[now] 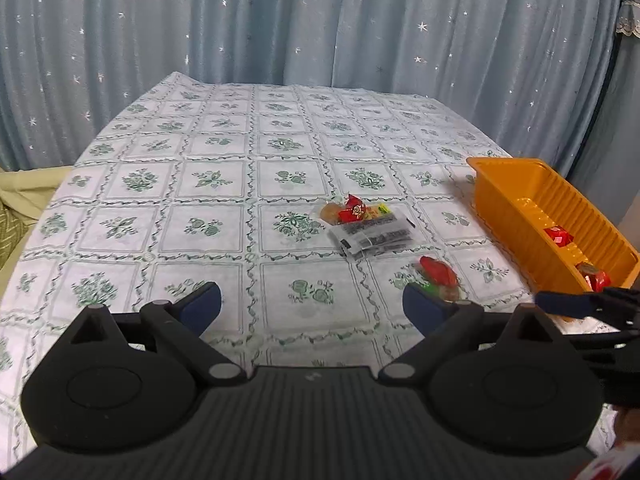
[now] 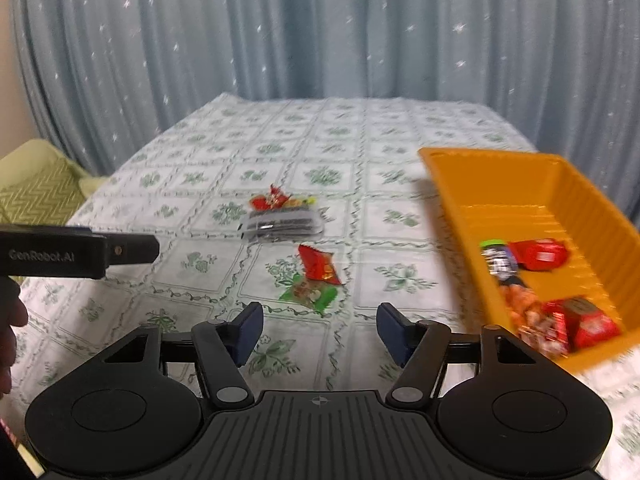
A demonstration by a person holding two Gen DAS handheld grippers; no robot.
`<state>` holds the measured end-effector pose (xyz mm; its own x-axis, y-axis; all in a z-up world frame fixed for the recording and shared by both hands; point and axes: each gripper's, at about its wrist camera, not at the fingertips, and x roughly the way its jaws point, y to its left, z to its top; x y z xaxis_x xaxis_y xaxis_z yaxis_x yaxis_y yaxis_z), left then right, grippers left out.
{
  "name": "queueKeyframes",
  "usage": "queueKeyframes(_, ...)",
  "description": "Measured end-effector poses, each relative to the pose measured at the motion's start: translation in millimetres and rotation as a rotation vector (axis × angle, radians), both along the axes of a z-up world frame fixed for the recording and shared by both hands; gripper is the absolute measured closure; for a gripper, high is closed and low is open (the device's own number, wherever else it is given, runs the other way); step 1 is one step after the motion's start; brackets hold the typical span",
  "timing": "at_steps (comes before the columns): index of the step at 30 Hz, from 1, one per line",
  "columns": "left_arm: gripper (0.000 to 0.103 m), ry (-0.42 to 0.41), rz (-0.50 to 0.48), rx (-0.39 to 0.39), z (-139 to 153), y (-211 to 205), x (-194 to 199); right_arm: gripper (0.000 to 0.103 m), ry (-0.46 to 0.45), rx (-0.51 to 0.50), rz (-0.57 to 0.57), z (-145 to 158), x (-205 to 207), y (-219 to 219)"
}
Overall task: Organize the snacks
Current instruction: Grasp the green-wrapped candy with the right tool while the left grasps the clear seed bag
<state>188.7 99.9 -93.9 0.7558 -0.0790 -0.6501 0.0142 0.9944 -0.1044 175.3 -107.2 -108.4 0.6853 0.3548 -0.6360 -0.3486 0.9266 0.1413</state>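
An orange plastic tray (image 2: 480,156) stands at the table's right side, with several red and mixed snack packets (image 2: 540,254) in it. A red packet (image 2: 320,266) and a green one (image 2: 310,294) lie on the cloth just ahead of my right gripper (image 2: 320,320), which is open with nothing between its pads. Farther back, a grey clear packet (image 2: 284,224) lies with a red candy (image 2: 270,200) on it. My left gripper (image 1: 312,300) is open wide and empty, and the red packet (image 1: 438,272) sits by its right fingertip. The tray (image 1: 504,164) is to its right.
A floral tablecloth (image 1: 208,184) covers the table. Blue star-print curtains (image 1: 320,20) hang close behind its far edge. A yellow-green cushion (image 2: 36,192) sits off the left edge. A hand (image 2: 10,320) holds the left gripper at the left.
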Motion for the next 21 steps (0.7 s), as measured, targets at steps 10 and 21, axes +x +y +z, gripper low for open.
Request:
queueKeyframes(10,0.006,0.015,-0.003,-0.041,-20,8,21,0.051,-0.014,-0.129,0.13,-35,48,19)
queueKeyframes(21,0.006,0.05,0.004,-0.075,-32,11,26,0.073,-0.009,-0.123,0.2,-43,60,31)
